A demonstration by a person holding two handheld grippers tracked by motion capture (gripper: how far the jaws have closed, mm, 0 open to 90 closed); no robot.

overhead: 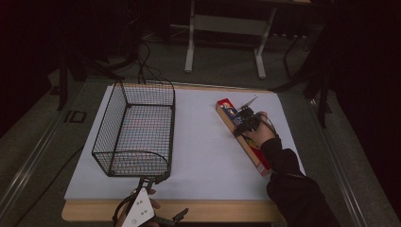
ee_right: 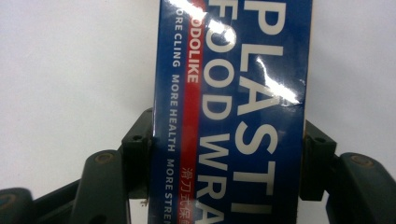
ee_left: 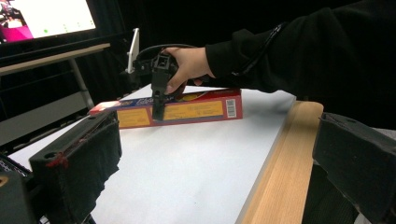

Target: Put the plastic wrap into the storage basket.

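Note:
A long plastic food wrap box (overhead: 255, 153), blue and red on top with a yellow side (ee_left: 196, 109), lies flat on the white table sheet at the right. My right gripper (overhead: 243, 126) comes down over the box's far half, and its jaws press the two long sides (ee_right: 229, 154), so it is shut on the box (ee_right: 233, 70). The left gripper view shows the same grip from the side (ee_left: 159, 105). My left gripper (overhead: 163, 201) hovers at the table's front edge, just before the wire basket, with its jaws wide open (ee_left: 219, 140) and nothing between them.
A black wire basket (overhead: 171, 118) stands on the left half of the sheet, with nothing in it. A wooden table edge (overhead: 213, 210) runs along the front. Behind the table are a metal stand (overhead: 189, 47) and floor cables. A lit monitor (ee_left: 46, 16) stands farther off.

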